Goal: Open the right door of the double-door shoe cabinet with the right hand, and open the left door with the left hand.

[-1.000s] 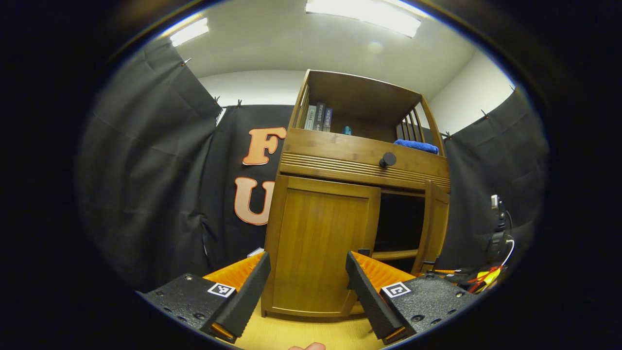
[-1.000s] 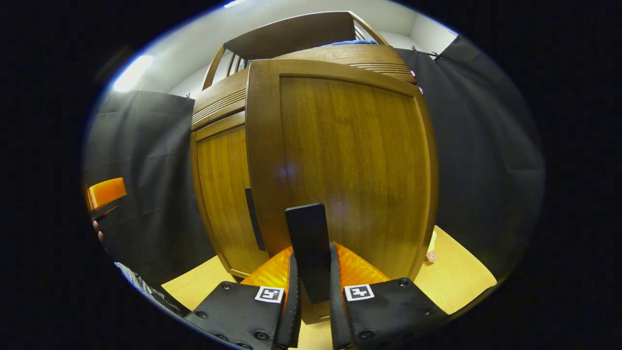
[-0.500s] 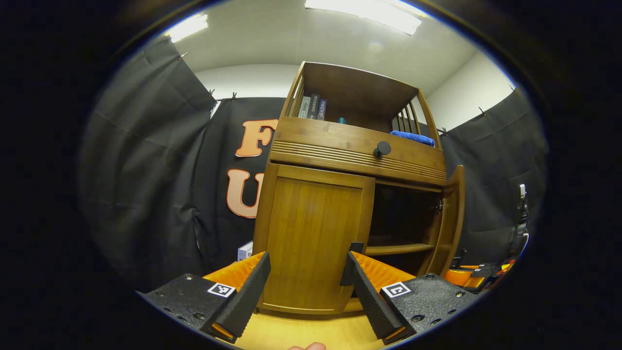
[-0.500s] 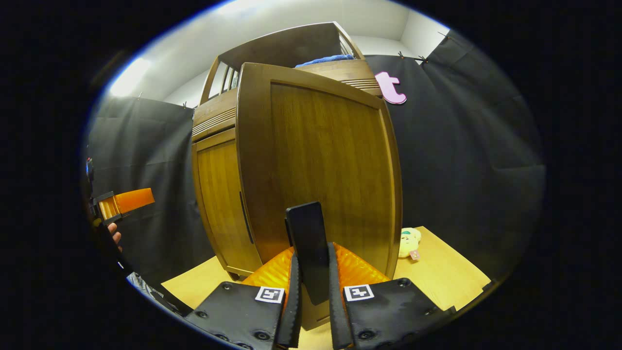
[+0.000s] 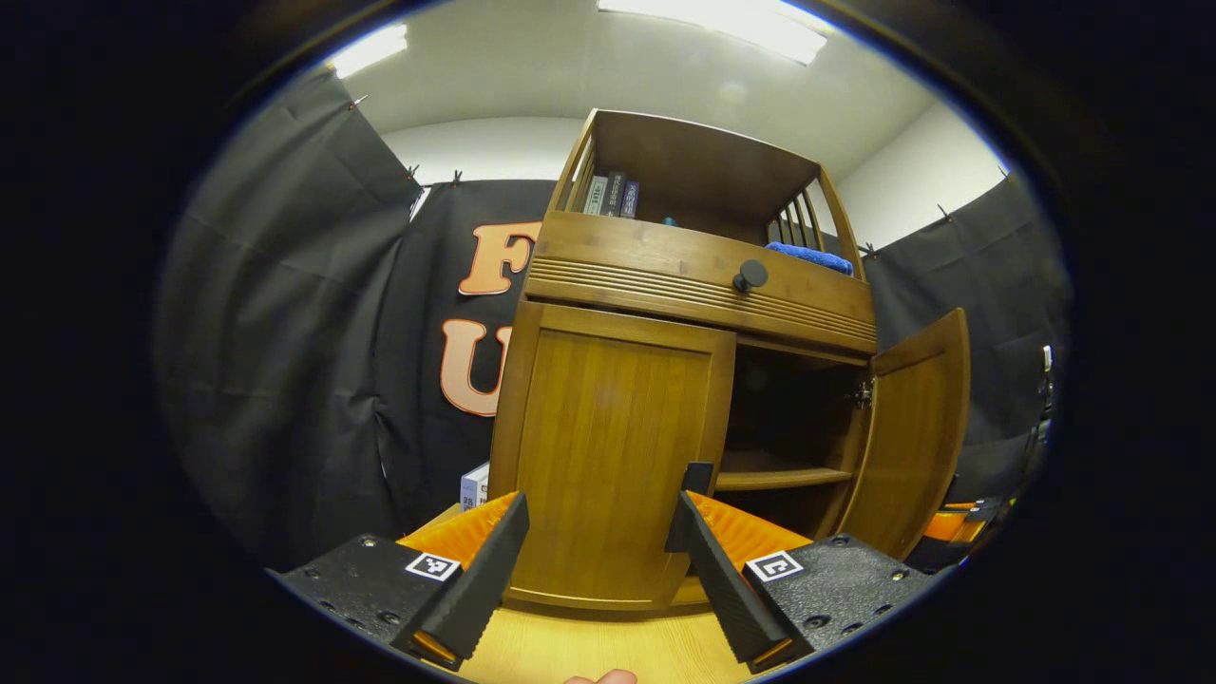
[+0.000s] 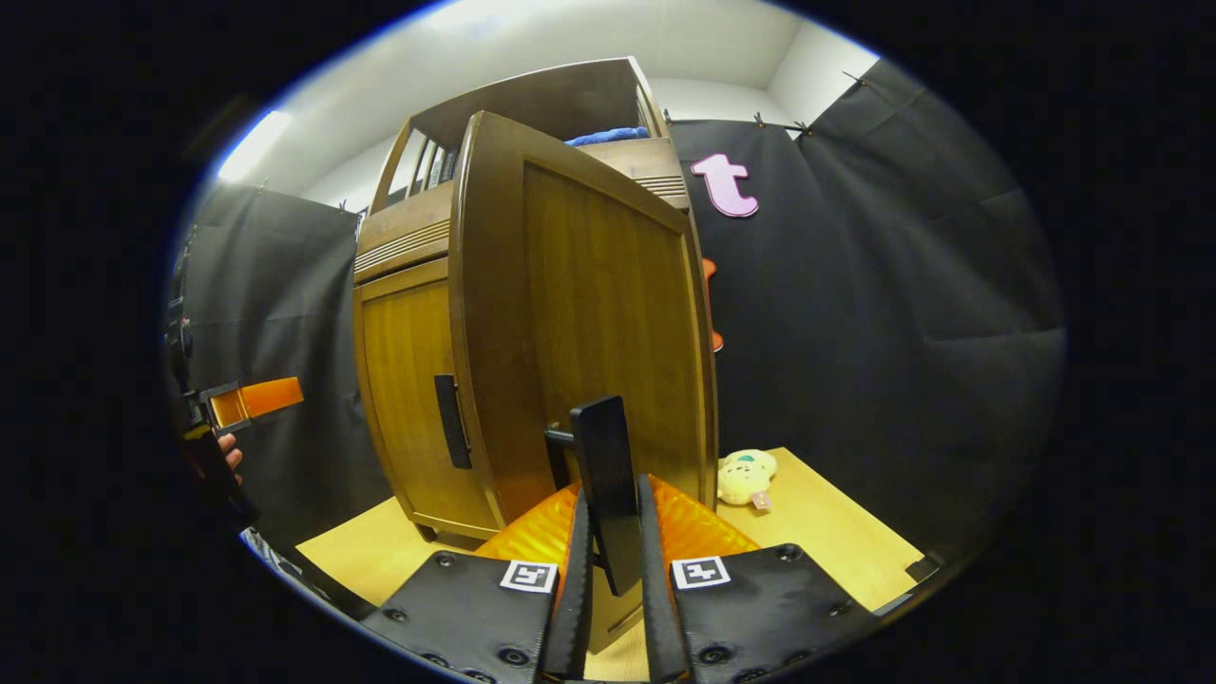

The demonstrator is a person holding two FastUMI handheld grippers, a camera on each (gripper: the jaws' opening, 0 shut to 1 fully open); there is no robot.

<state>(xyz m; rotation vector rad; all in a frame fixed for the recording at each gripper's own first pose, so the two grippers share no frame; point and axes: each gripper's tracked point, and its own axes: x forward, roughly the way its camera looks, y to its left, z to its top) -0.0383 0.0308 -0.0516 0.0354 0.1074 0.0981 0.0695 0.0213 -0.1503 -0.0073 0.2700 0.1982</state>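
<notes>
Shoe cabinet (image 5: 698, 285): seen standing on a pale wood floor (image 5: 589, 646) against the black cloth wall, in the left gripper view.
Right door (image 6: 589, 313): swung well out from the cabinet front; its dark handle (image 6: 606, 484) is clamped between the two fingers of the right gripper (image 6: 613, 608), jaws closed on it.
Right door in the left gripper view (image 5: 907, 432): seen hanging open at the cabinet's right, with the inner shelf (image 5: 779, 478) exposed.
Left door (image 5: 613, 456): shut flush; its handle (image 5: 696, 478) is seen just above one finger.
Left gripper (image 5: 598, 589): jaws spread wide, nothing held, held in front of the left door.
Top shelf: books (image 5: 608, 195) and a blue cloth (image 5: 809, 256) are seen.
Floor at right: a plush toy (image 6: 746, 475) is lying beside the cabinet.
</notes>
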